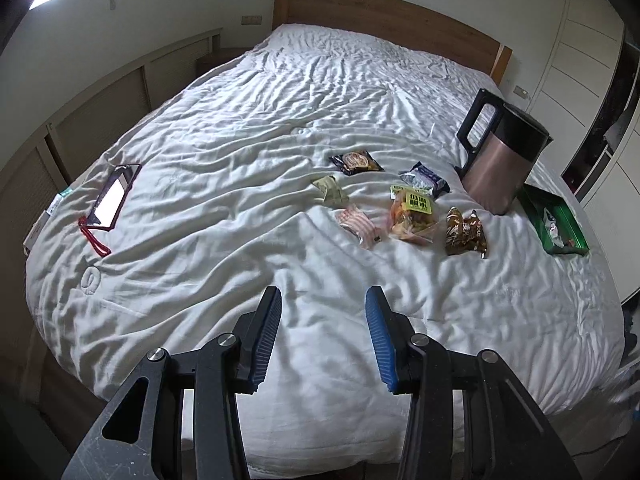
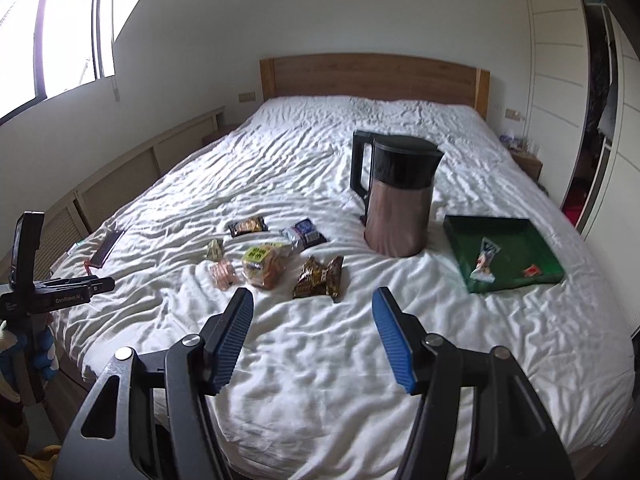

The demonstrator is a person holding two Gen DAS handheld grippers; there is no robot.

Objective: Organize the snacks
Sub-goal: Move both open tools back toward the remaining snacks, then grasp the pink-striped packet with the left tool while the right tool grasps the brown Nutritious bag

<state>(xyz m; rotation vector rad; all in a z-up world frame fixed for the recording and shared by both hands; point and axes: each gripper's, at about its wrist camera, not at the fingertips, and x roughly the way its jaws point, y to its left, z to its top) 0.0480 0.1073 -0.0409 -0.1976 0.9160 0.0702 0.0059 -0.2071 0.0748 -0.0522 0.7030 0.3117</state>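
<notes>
Six loose snack packets are lying in a cluster on the rumpled white quilt (image 2: 320, 360) of the wooden-framed bed, and we are looking at them over both pairs of tongs; the black packet with a biscuit picture (image 2: 248, 225) is sitting farthest off, with the dark blue and white wrapper (image 2: 305, 232) to its right; the small pale green folded sachet (image 2: 215, 249) is lying on the left of the cluster, the pink striped packet (image 2: 223, 274) just nearer than it; the clear bag with a yellow label (image 2: 264, 266) is resting in the middle, touching the blue wrapper's near end, and the brown crinkled foil packet (image 2: 319, 278) is sitting nearest on the right. Right of the cluster the copper-coloured electric kettle with a black handle and lid (image 2: 394, 196) is standing upright, and right of that the shallow dark green rectangular tray (image 2: 512, 236) is holding a long white and black wrapper (image 2: 485, 260) and a tiny red sachet (image 2: 531, 270). Far to the left a red-edged rectangular mirror (image 1: 114, 196) is lying flat near the bed's edge. We are holding the left gripper (image 1: 322, 300) and the right gripper (image 2: 314, 304) above the near part of the quilt; both are standing parted, their blue ribbed pads (image 2: 390, 344) gripping nothing.
</notes>
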